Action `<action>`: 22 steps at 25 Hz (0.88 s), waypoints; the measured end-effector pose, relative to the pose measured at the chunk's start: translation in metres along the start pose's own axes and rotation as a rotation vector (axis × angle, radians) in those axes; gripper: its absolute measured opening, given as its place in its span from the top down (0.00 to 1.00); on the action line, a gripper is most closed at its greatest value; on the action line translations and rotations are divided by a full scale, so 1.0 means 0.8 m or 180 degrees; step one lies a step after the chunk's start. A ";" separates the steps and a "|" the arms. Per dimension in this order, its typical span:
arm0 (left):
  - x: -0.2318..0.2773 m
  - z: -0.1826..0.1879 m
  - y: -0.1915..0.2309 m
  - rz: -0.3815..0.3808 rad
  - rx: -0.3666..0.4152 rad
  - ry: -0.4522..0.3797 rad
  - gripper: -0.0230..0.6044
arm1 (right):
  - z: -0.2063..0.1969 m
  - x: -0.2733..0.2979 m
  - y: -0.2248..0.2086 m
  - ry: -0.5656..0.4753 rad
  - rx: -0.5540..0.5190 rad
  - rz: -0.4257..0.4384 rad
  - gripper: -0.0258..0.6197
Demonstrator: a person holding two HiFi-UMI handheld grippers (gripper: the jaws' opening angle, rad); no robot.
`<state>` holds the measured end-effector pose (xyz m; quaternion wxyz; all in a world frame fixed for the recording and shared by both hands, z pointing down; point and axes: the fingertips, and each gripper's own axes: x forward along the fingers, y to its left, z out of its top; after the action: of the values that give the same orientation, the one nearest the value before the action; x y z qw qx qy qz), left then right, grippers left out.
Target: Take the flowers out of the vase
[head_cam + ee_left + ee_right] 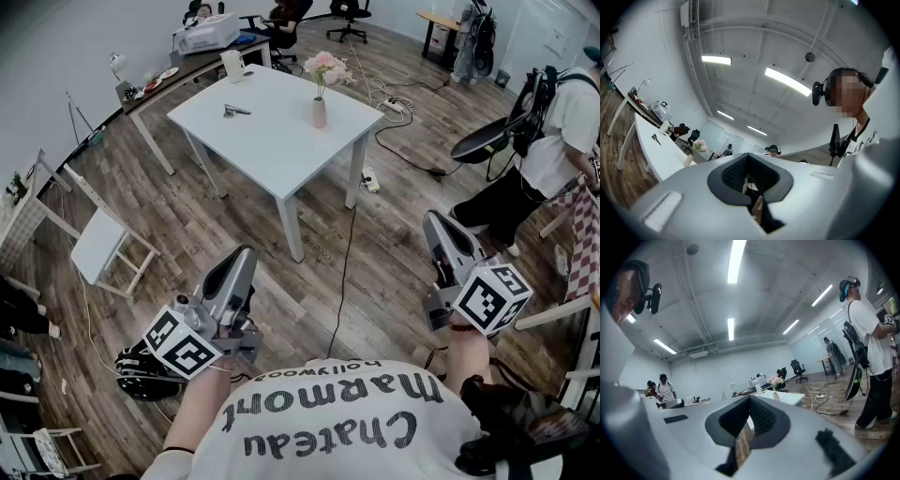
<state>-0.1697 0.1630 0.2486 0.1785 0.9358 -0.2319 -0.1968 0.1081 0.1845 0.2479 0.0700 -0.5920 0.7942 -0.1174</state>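
Note:
Pink flowers (324,66) stand upright in a small pink vase (320,112) near the far right edge of a white table (272,141). Both grippers are held close to my body, far from the table, with nothing in them. The left gripper (246,255) is shut and points up toward the table. The right gripper (434,223) is shut too, level, off to the table's right. In the left gripper view the shut jaws' tip (750,187) fills the bottom, with the flowers (699,146) small at the left. The right gripper view has the flowers (776,380) above its shut gripper (747,427).
A small metal object (235,111) and a white cup (232,65) lie on the table. A folded white chair (103,246) leans at the left. A black cable (345,262) runs over the wooden floor. A person (553,141) stands at the right; a desk with a printer (206,34) lies beyond.

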 end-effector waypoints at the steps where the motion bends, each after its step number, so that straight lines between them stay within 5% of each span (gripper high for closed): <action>1: -0.001 0.002 0.001 -0.0005 0.0002 0.0004 0.96 | 0.000 0.001 0.002 -0.0001 0.0002 -0.0006 0.94; 11: -0.010 0.017 0.010 -0.0046 0.0048 -0.0047 0.96 | -0.004 0.011 0.013 -0.0012 -0.0007 -0.0027 0.94; 15: -0.007 0.029 0.013 -0.0043 0.0263 -0.0147 0.96 | -0.011 0.023 0.020 0.0044 0.0086 0.0050 0.94; 22: -0.006 0.020 0.031 0.0039 0.0219 0.0051 0.96 | -0.034 0.047 0.009 0.0232 0.0089 -0.0048 0.94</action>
<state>-0.1896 0.1413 0.2469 0.1492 0.9415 -0.2428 -0.1801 0.0841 0.1534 0.2734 0.0485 -0.5923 0.7900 -0.1505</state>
